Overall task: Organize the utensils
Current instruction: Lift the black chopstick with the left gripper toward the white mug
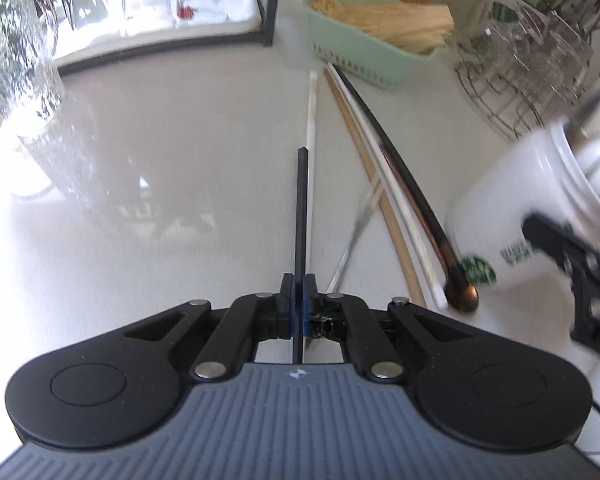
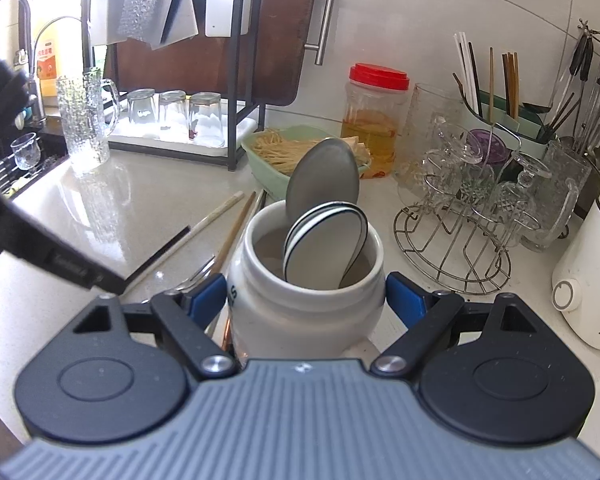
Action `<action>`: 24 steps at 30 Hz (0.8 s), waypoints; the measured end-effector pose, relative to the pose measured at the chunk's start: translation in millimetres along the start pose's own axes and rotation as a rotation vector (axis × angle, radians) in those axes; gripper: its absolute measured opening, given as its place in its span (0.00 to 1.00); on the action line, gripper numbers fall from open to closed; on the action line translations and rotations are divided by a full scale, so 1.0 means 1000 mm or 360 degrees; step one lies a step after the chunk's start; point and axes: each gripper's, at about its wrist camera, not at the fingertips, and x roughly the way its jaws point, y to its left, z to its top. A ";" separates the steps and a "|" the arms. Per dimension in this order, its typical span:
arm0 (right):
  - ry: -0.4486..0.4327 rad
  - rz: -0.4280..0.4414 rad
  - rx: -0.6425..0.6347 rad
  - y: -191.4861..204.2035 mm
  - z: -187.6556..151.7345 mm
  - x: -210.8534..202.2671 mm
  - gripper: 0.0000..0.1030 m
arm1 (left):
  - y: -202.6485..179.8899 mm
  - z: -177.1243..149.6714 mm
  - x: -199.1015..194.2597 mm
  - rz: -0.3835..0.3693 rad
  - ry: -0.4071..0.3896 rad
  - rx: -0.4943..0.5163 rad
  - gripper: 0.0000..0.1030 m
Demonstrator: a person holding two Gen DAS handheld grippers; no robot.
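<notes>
Black chopstick [image 1: 300, 216] was pinched edge-on in the clenched left hand-held gripper [image 1: 299, 292], above the table [image 1: 172, 152]. Right hand-held gripper [image 2: 305, 300] clasped the white jar [image 2: 304, 312] of spoons [image 2: 324, 240]. Risk: thin stick pivots, misses jar mouth, or knocks spoons.

Our left gripper [image 1: 299, 286] points steeply down toward the surface [image 1: 160, 152], its jaws drawn together on a thin black chopstick [image 1: 300, 208] that runs straight out ahead between the pads. Our right gripper [image 2: 306, 296] tilts down more gently with its jaws spread wide, a blue pad [image 2: 208, 294] on each side of a white jar [image 2: 300, 312] and close against its wall. In the right wrist view, the left gripper reaches in from the left edge.
</notes>
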 end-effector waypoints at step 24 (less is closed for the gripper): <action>-0.0004 0.0092 -0.0088 -0.003 0.001 0.000 0.86 | -0.001 -0.075 -0.039 0.0015 0.0113 -0.0173 0.02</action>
